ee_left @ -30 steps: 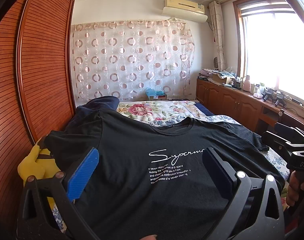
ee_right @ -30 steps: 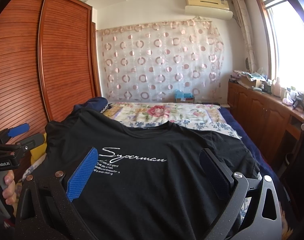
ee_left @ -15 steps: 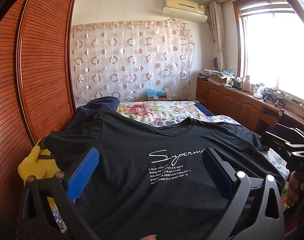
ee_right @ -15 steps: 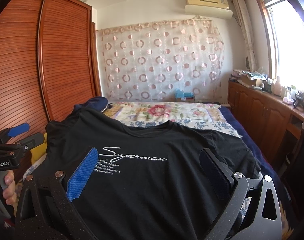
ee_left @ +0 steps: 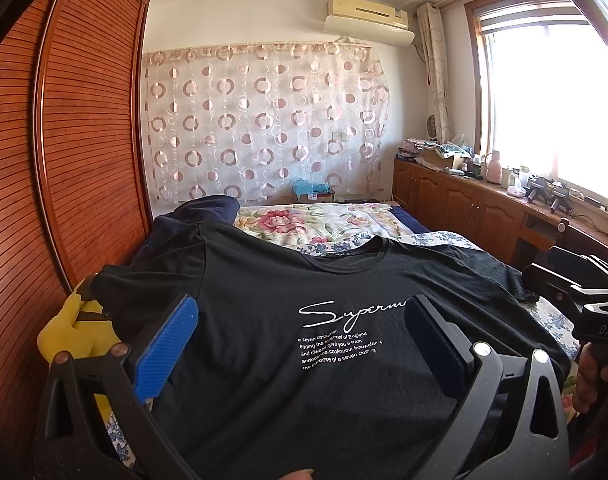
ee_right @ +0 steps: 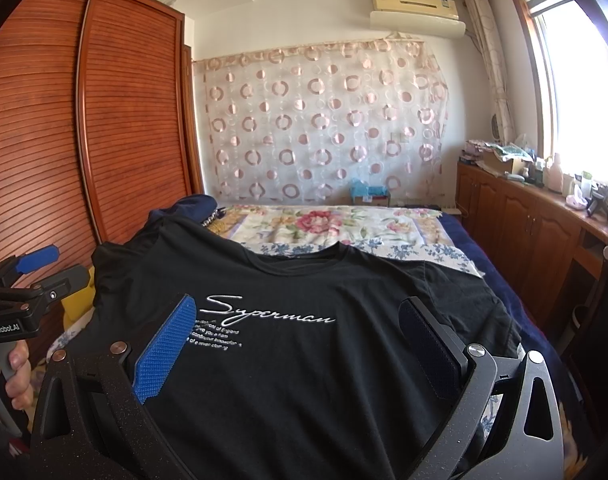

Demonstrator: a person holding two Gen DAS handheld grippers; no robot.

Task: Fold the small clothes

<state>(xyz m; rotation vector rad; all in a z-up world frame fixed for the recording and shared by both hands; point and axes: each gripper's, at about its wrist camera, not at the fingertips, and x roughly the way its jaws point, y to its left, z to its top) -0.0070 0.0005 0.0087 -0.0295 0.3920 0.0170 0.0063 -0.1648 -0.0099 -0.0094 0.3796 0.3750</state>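
Two grippers, left (ee_left: pixel 299 344) and right (ee_right: pixel 295 344), jaws spread, empty, above black shirt (ee_left: pixel 263 320) flat on bed (ee_left: pixel 344 224).

Left wall: slatted wooden wardrobe (ee_right: pixel 83 120).
Far wall: white, circle-patterned curtain (ee_left: pixel 263 120); air conditioner (ee_left: pixel 368 16) above.
Right side: sunlit window (ee_left: pixel 544 100) over low wooden cabinets (ee_left: pixel 464 208).
Centre: bed (ee_right: pixel 344 220), floral cover.

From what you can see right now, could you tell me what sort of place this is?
Most likely a home bedroom: a bed with a floral cover, a tall slatted wooden wardrobe, and a wall air conditioner.
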